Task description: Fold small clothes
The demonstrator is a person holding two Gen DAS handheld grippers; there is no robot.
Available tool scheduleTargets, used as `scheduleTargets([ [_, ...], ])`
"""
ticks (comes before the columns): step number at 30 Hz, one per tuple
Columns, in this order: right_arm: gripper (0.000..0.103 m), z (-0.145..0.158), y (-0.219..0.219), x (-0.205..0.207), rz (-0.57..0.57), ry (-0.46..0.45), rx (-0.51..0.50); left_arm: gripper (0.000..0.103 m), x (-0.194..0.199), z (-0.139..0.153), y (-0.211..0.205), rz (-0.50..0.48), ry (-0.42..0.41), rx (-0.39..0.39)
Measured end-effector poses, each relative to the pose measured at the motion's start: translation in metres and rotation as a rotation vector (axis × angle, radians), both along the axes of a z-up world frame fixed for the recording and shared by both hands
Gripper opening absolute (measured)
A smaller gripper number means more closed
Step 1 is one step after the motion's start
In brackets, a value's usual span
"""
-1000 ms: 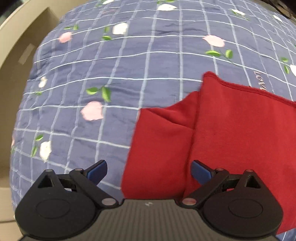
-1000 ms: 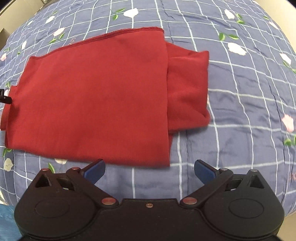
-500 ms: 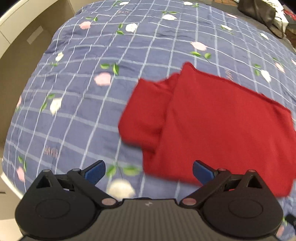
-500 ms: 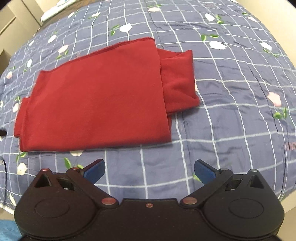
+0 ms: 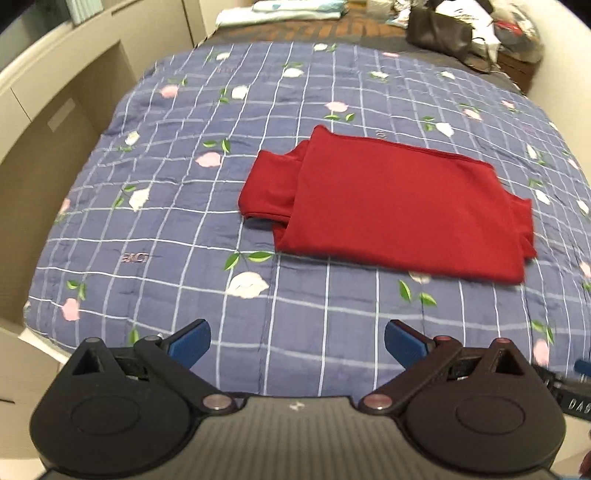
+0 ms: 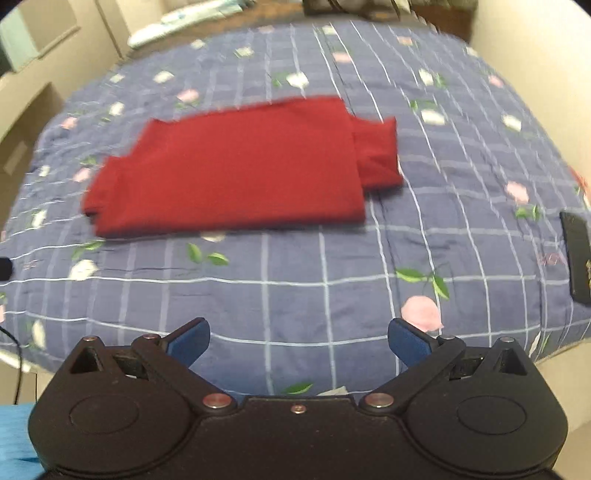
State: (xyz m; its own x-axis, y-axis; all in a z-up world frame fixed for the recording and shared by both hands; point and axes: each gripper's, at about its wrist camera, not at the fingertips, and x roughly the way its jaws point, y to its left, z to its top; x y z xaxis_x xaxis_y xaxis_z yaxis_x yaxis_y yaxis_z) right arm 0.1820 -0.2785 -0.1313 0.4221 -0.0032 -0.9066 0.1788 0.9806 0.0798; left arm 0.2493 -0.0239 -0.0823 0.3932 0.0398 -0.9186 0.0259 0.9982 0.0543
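A red garment (image 5: 399, 210) lies folded flat in a long rectangle on the blue checked quilt (image 5: 207, 229), a sleeve end sticking out at each short side. The right wrist view shows the same red garment (image 6: 236, 173) further up the quilt (image 6: 332, 266), slightly blurred. My left gripper (image 5: 297, 341) hangs open over the quilt's near edge, well short of the cloth, with nothing between its blue pads. My right gripper (image 6: 298, 341) is likewise open and empty, back from the garment.
A beige cabinet (image 5: 48, 110) flanks the bed on the left. Folded light linens (image 5: 280, 11) and a dark bag (image 5: 439, 33) lie past the quilt's far end. A dark flat object (image 6: 576, 258) rests on the quilt at the right edge.
Both grippers have pulled back and up from the red garment, which now looks smaller and farther away. The garment lies where it was, still folded.
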Motion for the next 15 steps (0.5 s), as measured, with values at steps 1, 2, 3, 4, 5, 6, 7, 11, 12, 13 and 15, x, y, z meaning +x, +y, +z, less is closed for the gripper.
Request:
scheduleTargets([
  [1, 0.102, 0.01, 0.004, -0.006, 0.013, -0.028, -0.003, 0.102, -0.008, 0.006, 0.0, -0.01, -0.009, 0.011],
  [2, 0.102, 0.022, 0.009, -0.011, 0.029, -0.063, -0.007, 0.102, -0.015, 0.011, -0.001, -0.02, -0.019, 0.019],
  [3, 0.102, 0.032, 0.013, -0.015, 0.044, -0.093, -0.012, 0.102, -0.022, 0.018, -0.001, -0.031, -0.035, 0.027],
  [4, 0.102, 0.04, 0.015, -0.019, 0.055, -0.117, -0.016, 0.102, -0.026, 0.023, -0.002, -0.037, -0.05, 0.031],
  [5, 0.102, 0.05, 0.018, -0.023, 0.065, -0.142, -0.019, 0.102, -0.031, 0.028, -0.003, -0.04, -0.066, 0.033],
  [6, 0.102, 0.058, 0.019, -0.026, 0.072, -0.163, -0.018, 0.102, -0.034, 0.032, -0.003, -0.041, -0.078, 0.034],
  [7, 0.102, 0.065, 0.02, -0.03, 0.075, -0.18, -0.014, 0.102, -0.038, 0.036, -0.004, -0.043, -0.09, 0.036],
  [11, 0.102, 0.089, 0.015, -0.04, 0.071, -0.23, 0.012, 0.102, -0.049, 0.048, -0.01, -0.05, -0.127, 0.052],
  [12, 0.102, 0.095, 0.013, -0.043, 0.067, -0.241, 0.015, 0.102, -0.051, 0.051, -0.013, -0.052, -0.134, 0.055],
  [13, 0.102, 0.098, 0.01, -0.045, 0.065, -0.247, 0.016, 0.102, -0.053, 0.052, -0.017, -0.054, -0.139, 0.056],
  [15, 0.102, 0.104, 0.003, -0.052, 0.056, -0.255, 0.018, 0.102, -0.055, 0.055, -0.025, -0.061, -0.14, 0.058],
])
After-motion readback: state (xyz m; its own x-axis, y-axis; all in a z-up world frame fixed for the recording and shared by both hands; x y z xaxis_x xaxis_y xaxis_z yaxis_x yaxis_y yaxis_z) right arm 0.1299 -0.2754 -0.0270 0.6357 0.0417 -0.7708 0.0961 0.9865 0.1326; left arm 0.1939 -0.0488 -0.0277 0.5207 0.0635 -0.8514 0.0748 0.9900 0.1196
